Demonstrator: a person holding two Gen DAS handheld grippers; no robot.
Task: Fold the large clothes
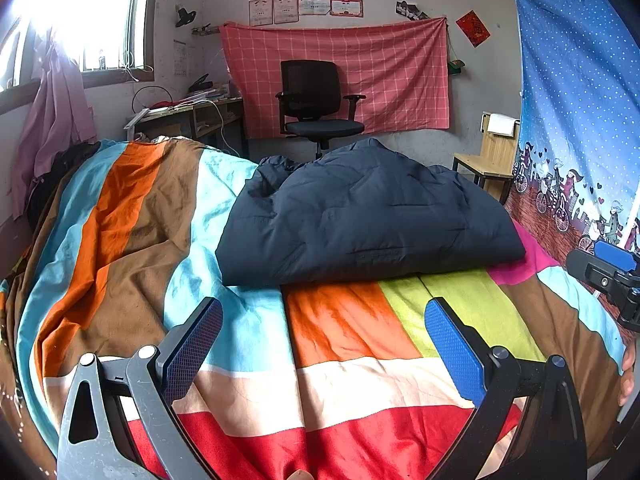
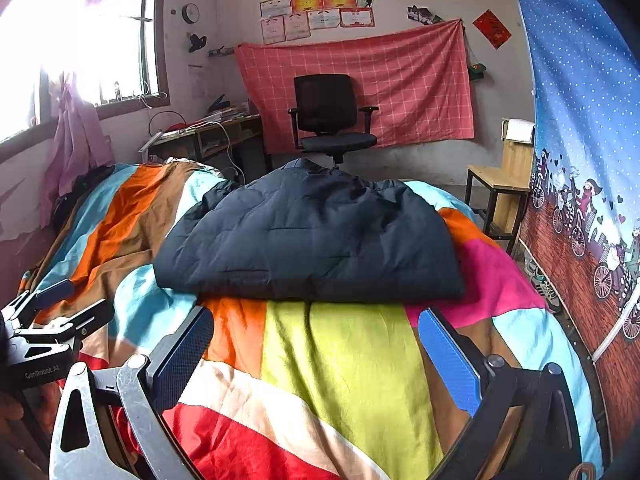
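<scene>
Now | navy jacket (image 1: 360,216) folded on striped bedspread (image 1: 340,380) | both jaws spread, empty

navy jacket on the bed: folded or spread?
Folded. The jacket lies as a compact doubled bundle on the striped bedcover, no sleeves spread out. Both grippers are open, clear of it.

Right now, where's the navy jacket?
The navy jacket lies folded mid-bed on the striped bedspread, ahead of both open grippers and untouched, with the black office chair behind it.
</scene>
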